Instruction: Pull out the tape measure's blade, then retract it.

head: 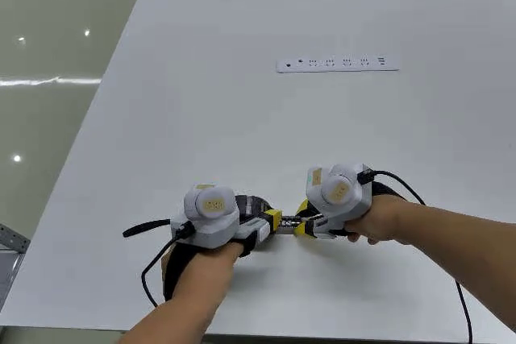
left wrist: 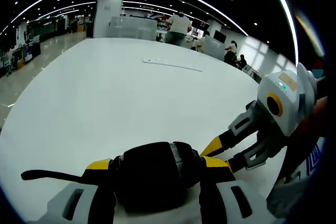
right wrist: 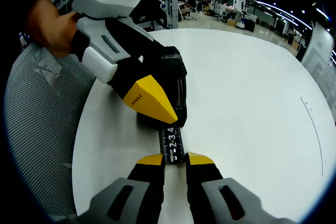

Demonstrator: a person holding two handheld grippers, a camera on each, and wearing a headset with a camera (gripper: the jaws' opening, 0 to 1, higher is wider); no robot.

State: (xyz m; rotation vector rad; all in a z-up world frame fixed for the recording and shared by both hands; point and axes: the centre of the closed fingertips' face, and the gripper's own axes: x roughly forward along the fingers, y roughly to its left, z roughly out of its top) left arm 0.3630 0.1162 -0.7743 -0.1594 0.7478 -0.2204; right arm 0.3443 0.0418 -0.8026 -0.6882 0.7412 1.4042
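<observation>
1. Clamping the case [left wrist: 155,174] in the left claw [left wrist: 157,165], jaws pressing on both black flanks; case lying low on the table [head: 201,102] near its front edge, strap [left wrist: 47,176] trailing off to the left.
2. Showing just a short stretch of blade [right wrist: 172,141] out of the case mouth, first few numbers readable; judging the pull as barely beginning.
3. Pinching the blade's end in the right claw [right wrist: 175,160], jaws drawn together on it, just beside the left claw.
4. Doing this well, probably: holding the case flat and unmoving, drawing the right claw straight rightward in line with the mouth, avoiding any twist or lift that could kink the blade.
5. Retracting afterwards: feeding the blade back under grip, never letting it snap home.
</observation>
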